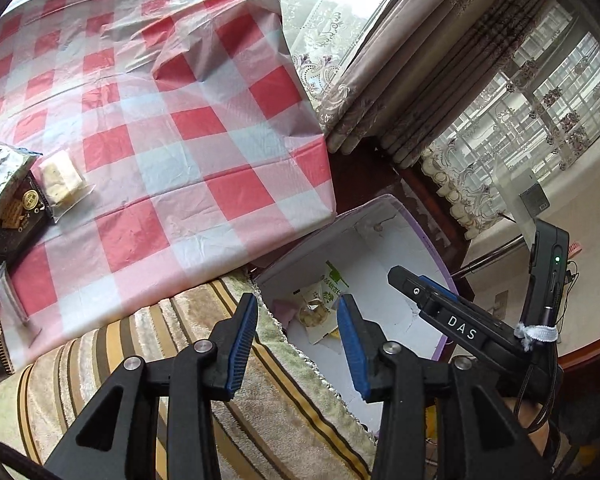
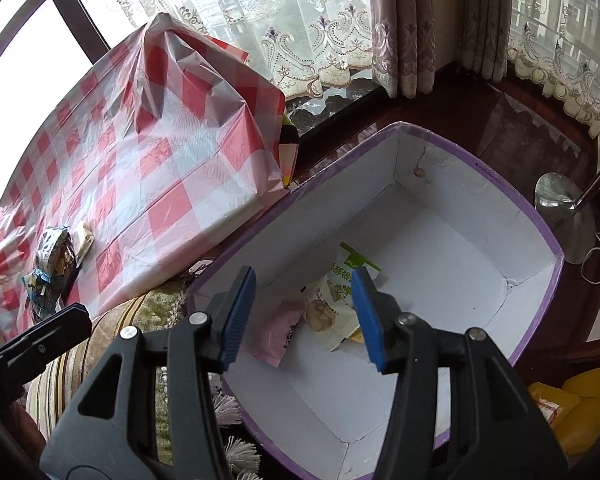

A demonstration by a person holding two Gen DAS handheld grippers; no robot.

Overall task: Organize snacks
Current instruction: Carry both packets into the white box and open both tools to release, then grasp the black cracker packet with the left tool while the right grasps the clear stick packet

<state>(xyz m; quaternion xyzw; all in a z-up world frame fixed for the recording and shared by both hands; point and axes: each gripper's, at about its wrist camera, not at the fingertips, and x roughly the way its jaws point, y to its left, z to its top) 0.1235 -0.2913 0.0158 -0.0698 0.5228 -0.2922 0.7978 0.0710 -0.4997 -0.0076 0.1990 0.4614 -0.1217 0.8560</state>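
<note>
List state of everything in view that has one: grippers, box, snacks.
left gripper: open, empty, above the box edge
right gripper: open, empty, over the box
box: lidless, mostly bare inside
green-white snack pack: lying flat in box
pink snack pack: lying in box, beside the green-white one
clear-wrapped snack: sealed, on tablecloth
silver snack bag: on tablecloth, atop dark packs

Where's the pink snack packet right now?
In the right wrist view, the pink snack packet lies on the floor of the purple-rimmed box, near its left wall, beside the green-and-white snack bag.
</note>
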